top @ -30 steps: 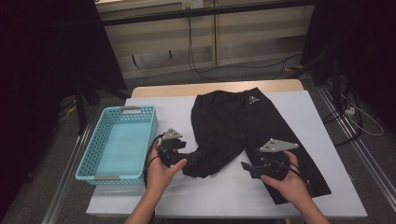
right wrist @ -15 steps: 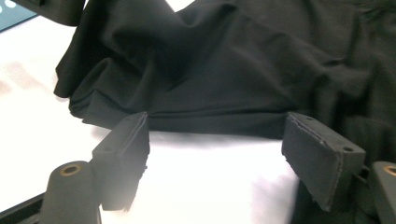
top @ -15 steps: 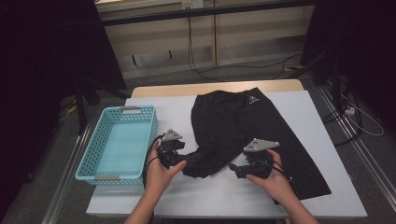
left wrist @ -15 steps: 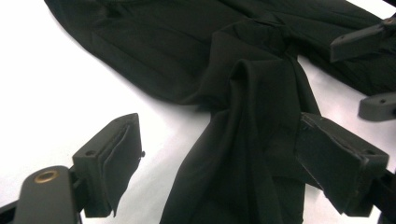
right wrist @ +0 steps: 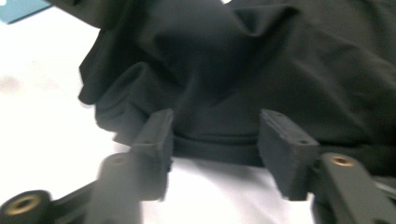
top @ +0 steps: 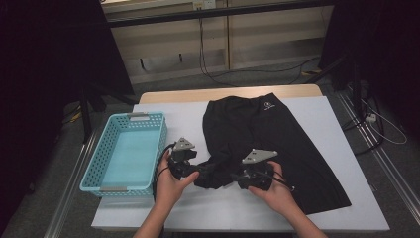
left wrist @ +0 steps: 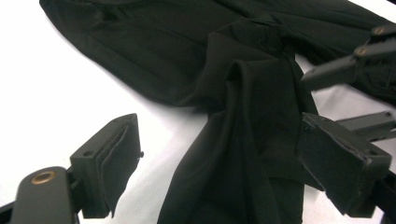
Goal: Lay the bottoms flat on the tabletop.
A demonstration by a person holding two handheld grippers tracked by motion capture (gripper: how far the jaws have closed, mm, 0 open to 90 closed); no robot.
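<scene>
Black garment (top: 257,144) bunched further left. Your right gripper (top: 236,179) moved left, jaws just narrowing around its hem, unclamped. Your left gripper (top: 197,172) stayed, jaws apart, cloth between.

Black garment (top: 267,144) between 2 grippers

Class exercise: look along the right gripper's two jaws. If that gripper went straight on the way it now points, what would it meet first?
Most likely the bunched hem of the black garment. It lies just ahead of the right gripper, across the gap between the parted jaws, on the white table. The jaws have just been closing; whether the pads touch cloth is unclear.
</scene>
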